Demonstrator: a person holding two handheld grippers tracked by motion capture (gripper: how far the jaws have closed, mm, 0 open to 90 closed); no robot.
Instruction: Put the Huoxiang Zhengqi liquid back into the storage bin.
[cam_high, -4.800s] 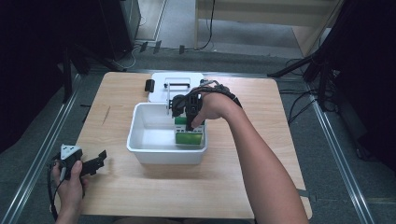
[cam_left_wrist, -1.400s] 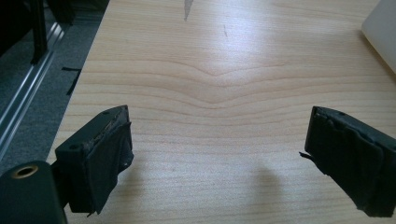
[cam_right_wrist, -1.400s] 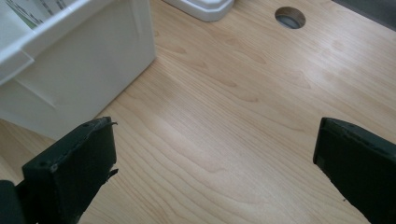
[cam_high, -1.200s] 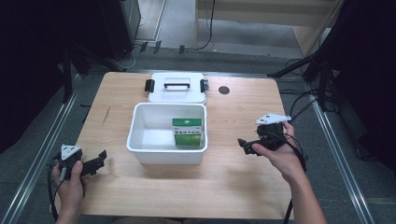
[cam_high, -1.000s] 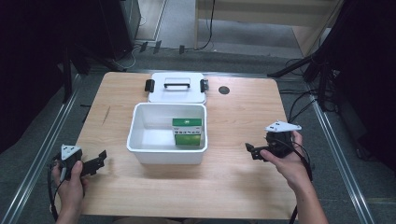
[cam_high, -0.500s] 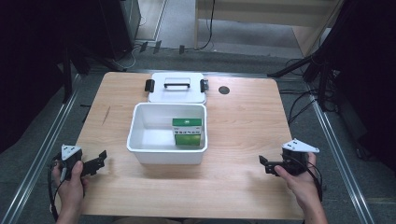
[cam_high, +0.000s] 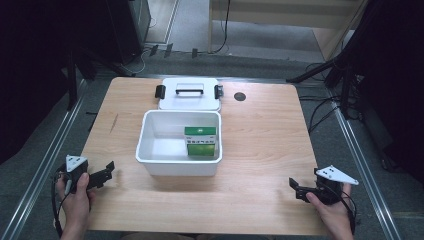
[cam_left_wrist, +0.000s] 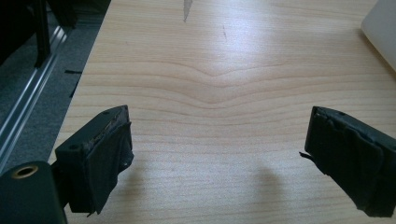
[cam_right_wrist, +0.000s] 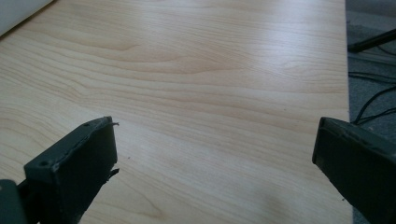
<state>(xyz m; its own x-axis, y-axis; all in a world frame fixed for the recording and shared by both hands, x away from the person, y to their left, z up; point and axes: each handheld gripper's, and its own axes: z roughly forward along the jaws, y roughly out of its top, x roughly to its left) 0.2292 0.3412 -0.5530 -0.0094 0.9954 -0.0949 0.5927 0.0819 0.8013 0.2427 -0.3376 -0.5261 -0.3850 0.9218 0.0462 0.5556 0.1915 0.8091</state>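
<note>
A lab-like recording room: pale wooden table (cam_high: 260, 130) on aluminium rails (cam_high: 40, 165), black cables (cam_high: 320, 107) at three o'clock, dark curtains around.

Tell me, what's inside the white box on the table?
Inside the white box sits one green carton, against its right wall. The rest of the floor looks bare. Whatever lies under the carton is hidden. Its lid lies behind it.
</note>
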